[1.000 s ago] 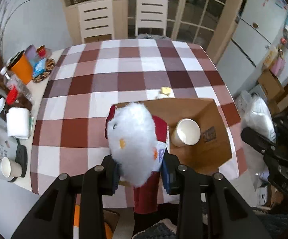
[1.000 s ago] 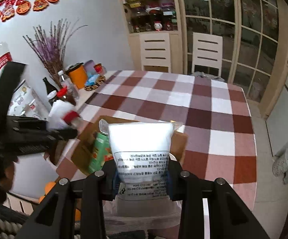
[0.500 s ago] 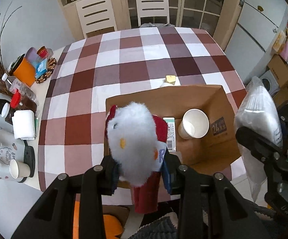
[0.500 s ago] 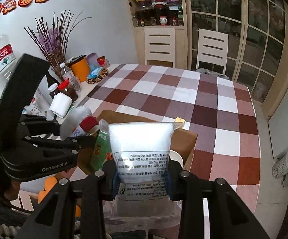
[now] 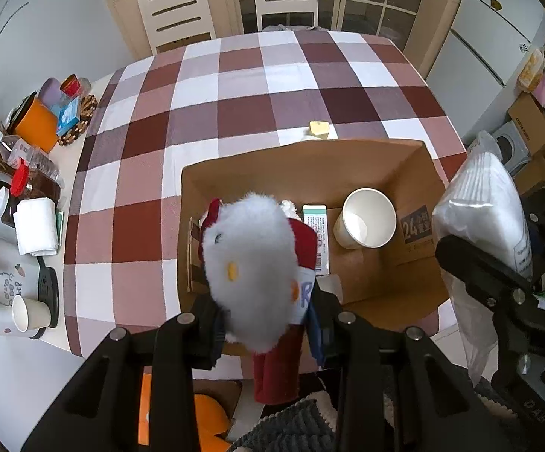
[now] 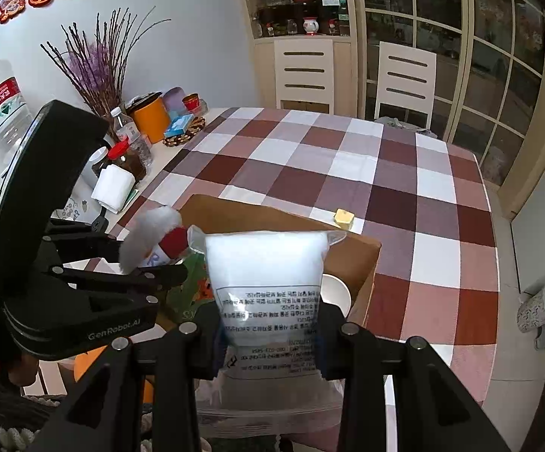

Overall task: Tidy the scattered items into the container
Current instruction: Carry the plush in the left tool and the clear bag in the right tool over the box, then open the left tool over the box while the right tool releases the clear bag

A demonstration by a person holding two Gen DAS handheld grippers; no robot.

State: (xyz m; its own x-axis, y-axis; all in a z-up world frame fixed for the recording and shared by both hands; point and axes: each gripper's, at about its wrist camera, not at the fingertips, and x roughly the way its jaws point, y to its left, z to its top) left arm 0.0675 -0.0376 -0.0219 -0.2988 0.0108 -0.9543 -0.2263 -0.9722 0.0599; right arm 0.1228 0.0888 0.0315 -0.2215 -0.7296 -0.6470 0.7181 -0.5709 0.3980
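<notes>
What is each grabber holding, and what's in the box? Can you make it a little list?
left gripper: shut on the white plush toy, above the box
right gripper: shut on the white bag
cardboard box: open, on the checked tablecloth
inside the box: paper cup on its side, a green and white carton
outside the box: small yellow block, just behind it
</notes>
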